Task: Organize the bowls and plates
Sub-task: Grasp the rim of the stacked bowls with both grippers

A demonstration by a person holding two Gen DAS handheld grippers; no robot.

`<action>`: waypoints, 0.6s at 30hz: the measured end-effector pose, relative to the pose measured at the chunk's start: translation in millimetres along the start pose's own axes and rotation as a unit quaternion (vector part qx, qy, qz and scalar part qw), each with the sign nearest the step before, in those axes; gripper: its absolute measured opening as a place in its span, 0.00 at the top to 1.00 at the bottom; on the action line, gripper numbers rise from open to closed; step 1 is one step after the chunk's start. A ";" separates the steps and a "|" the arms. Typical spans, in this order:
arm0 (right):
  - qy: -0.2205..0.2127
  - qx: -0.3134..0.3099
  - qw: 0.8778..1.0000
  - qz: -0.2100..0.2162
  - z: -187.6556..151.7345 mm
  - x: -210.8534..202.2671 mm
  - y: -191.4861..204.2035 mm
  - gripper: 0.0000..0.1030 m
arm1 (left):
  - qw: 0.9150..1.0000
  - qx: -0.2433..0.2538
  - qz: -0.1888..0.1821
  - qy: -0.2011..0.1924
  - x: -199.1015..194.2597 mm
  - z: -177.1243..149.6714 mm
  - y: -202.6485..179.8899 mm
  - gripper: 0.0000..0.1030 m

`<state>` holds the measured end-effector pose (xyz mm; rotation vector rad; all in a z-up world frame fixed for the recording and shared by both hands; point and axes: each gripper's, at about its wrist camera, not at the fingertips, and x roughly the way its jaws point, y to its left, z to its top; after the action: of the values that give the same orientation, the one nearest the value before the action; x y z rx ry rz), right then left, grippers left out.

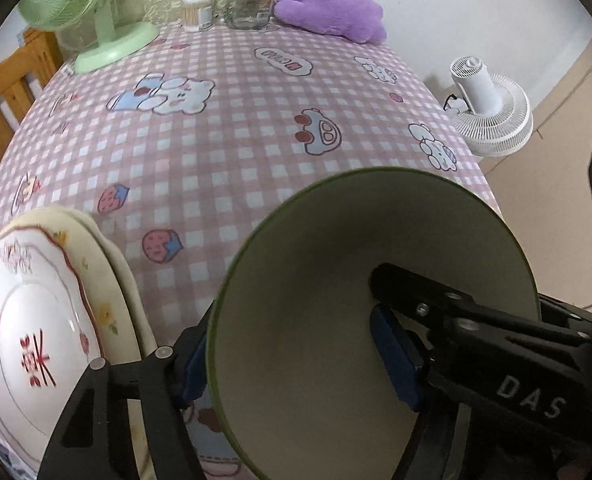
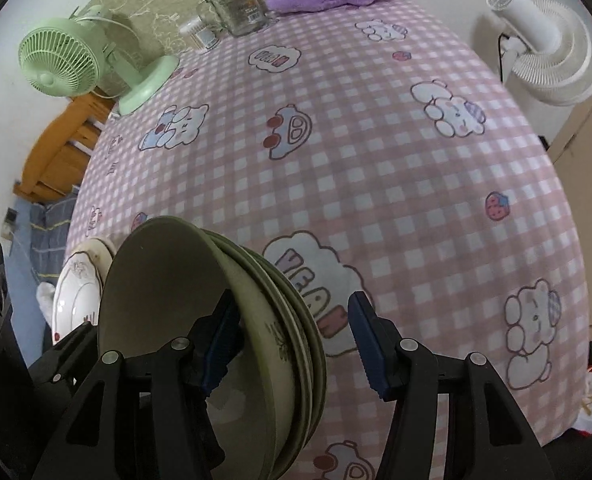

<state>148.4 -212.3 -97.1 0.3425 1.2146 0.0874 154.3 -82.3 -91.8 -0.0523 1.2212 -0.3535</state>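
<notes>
Lower centre of right-wrist view: we see right gripper (image 2: 294, 344) open, straddling stacked olive-rimmed ceramic bowls (image 2: 200, 320); left gripper (image 1: 292, 356) clamps top bowl's rim (image 1: 216, 320), white flower-printed plates (image 1: 36, 320) lower left.

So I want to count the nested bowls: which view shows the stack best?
The right wrist view: the stack of bowls shows several layered rims from the side. The left wrist view looks into only the top bowl, held by the left gripper.
</notes>
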 end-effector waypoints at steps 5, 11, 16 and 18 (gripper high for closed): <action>0.016 -0.032 0.999 0.026 5.8 4.3 7.6 0.56 | 1.000 -0.020 0.004 -0.001 -2.6 -1.8 -4.0 0.36; 0.022 -0.044 0.998 0.039 7.5 5.0 6.0 0.56 | 0.999 -0.036 0.017 -0.007 -4.0 -2.9 -8.3 0.36; 0.027 -0.054 0.998 0.035 5.8 -1.0 4.0 0.56 | 0.998 -0.056 0.008 -0.003 -4.6 -7.2 -10.1 0.36; 0.031 -0.054 0.997 0.035 6.0 -3.1 2.4 0.56 | 0.998 -0.056 0.009 -0.004 -6.7 -7.8 -13.4 0.36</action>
<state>153.2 -212.1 -91.7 0.2905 1.2547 0.2254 142.0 -91.8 -85.5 -0.1385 1.2313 -0.2695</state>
